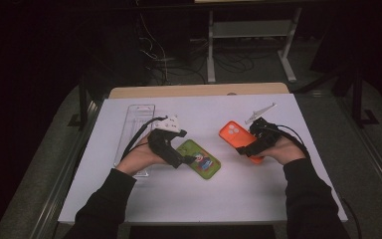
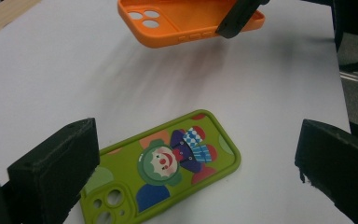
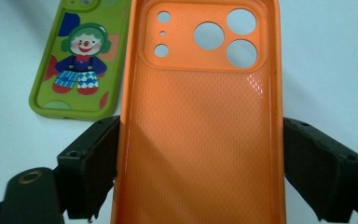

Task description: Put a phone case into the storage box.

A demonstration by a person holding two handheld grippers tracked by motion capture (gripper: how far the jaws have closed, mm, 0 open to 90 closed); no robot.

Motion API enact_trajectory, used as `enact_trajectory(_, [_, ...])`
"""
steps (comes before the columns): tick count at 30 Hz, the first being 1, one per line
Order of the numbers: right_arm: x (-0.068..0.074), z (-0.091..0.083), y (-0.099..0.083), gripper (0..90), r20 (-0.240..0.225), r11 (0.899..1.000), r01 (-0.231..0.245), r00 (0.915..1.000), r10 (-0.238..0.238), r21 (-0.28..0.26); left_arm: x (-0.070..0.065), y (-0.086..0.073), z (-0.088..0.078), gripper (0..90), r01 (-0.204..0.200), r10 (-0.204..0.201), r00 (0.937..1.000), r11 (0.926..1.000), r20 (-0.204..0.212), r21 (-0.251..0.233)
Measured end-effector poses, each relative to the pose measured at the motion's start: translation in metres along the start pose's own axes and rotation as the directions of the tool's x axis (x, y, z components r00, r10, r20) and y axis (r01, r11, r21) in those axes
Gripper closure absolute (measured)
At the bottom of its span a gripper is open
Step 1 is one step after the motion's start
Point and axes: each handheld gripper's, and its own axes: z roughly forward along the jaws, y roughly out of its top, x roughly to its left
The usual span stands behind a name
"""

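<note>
The orange phone case (image 3: 200, 121) sits right of centre in the high view, lifted off the white table (image 1: 238, 184) and clamped across its width by the right gripper (image 1: 254, 147). Lower left of it, the green clown case (image 2: 161, 170) lies flat between the left gripper (image 1: 185, 161)'s wide-apart jaws, untouched. A clear tray (image 1: 135, 124) lies at upper left.

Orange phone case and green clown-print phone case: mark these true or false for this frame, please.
1. The right tongs clamp the orange soft plastic phone case by its long sides. True.
2. The green clown-print phone case is held by the left tongs. False: it lies on the white table, between open jaws.
3. The orange case lies flat on the table. False: it is lifted clear.
4. The orange case shows its hollow inside. True.
</note>
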Motion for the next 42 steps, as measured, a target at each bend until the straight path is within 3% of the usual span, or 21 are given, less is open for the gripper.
enact_trajectory(7, [0.016, 0.008, 0.003, 14.7, -0.055, 0.996, 0.085, 0.9949, -0.084, 0.014, -0.005, 0.004, 0.001, 0.0, -0.025, 0.025, 0.9997, 0.9997, 0.004, 0.004])
enact_trajectory(11, [0.023, 0.012, 0.005, 14.7, -0.087, 0.990, 0.138, 0.9869, -0.136, 0.018, -0.008, 0.005, 0.000, 0.0, -0.038, 0.038, 0.9992, 0.9993, 0.014, 0.002])
enact_trajectory(13, [0.026, 0.015, 0.006, 14.7, -0.084, 0.982, 0.186, 0.9795, -0.183, 0.025, -0.010, 0.005, 0.000, 0.0, -0.032, 0.033, 0.9993, 0.9995, 0.020, -0.004])
enact_trajectory(15, [0.030, 0.016, 0.007, 14.7, -0.102, 0.980, 0.195, 0.9761, -0.192, 0.024, -0.010, 0.006, -0.001, 0.0, -0.051, 0.051, 0.9983, 0.9987, 0.027, -0.001])
enact_trajectory(22, [0.044, 0.017, 0.012, 14.7, -0.154, 0.960, 0.280, 0.9490, -0.275, 0.011, -0.015, 0.007, 0.002, 0.0, -0.059, 0.060, 0.9969, 0.9982, 0.051, -0.006])
enact_trajectory(27, [0.055, 0.018, 0.016, 14.7, -0.178, 0.943, 0.332, 0.9293, -0.324, 0.016, -0.018, 0.006, 0.006, 0.0, -0.078, 0.076, 0.9951, 0.9966, 0.063, 0.025])
enact_trajectory(35, [0.067, 0.020, 0.018, 14.7, -0.212, 0.918, 0.395, 0.8987, -0.384, 0.013, -0.022, 0.005, 0.012, 0.0, -0.088, 0.084, 0.9921, 0.9955, 0.092, 0.036])
enact_trajectory(37, [0.070, 0.021, 0.018, 14.7, -0.223, 0.909, 0.416, 0.8864, -0.406, -0.001, -0.023, 0.005, 0.012, 0.0, -0.091, 0.087, 0.9910, 0.9951, 0.102, 0.038])
enact_trajectory(42, [0.075, 0.021, 0.018, 14.6, -0.258, 0.899, 0.439, 0.8675, -0.425, -0.006, -0.025, 0.005, 0.015, 0.0, -0.115, 0.109, 0.9885, 0.9917, 0.105, 0.056])
